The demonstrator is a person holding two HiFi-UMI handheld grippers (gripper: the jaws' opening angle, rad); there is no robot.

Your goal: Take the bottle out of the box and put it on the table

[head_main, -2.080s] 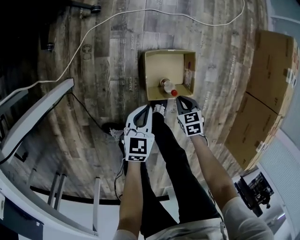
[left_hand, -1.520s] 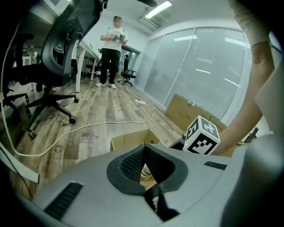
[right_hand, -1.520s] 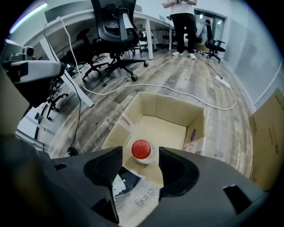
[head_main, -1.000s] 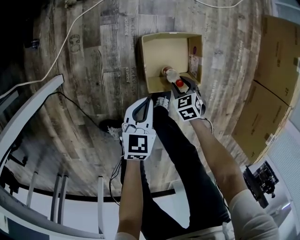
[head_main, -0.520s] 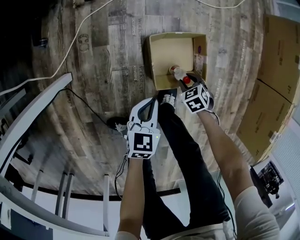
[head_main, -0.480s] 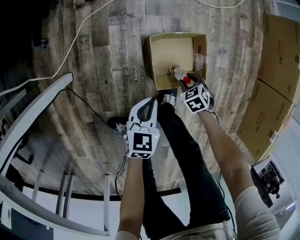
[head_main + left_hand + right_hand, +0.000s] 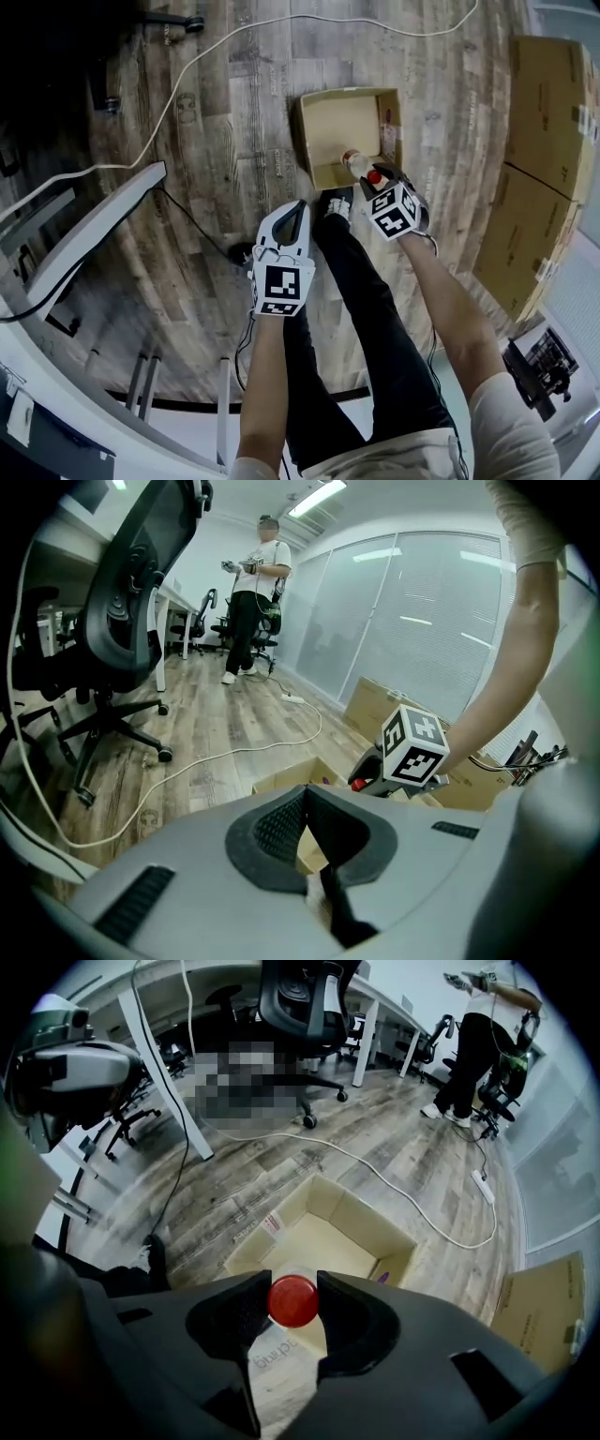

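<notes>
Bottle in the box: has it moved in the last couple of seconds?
Yes. The bottle has shifted right along the box's near wall, towards its right corner.

Head camera: sits on my head and faces steeply down past both arms onto the grey wood-plank floor (image 7: pixel 225 122), with everything well below it. Left gripper (image 7: pixel 298 208) camera: rides behind its jaws and faces outward, only slightly down, across the office. Right gripper (image 7: pixel 373 173) camera: looks almost straight down along its jaws, with the clear plastic bottle with a red cap (image 7: pixel 292 1300) close to the lens. All three views share the open brown cardboard box (image 7: pixel 349 131). The left gripper view also catches my right gripper.
</notes>
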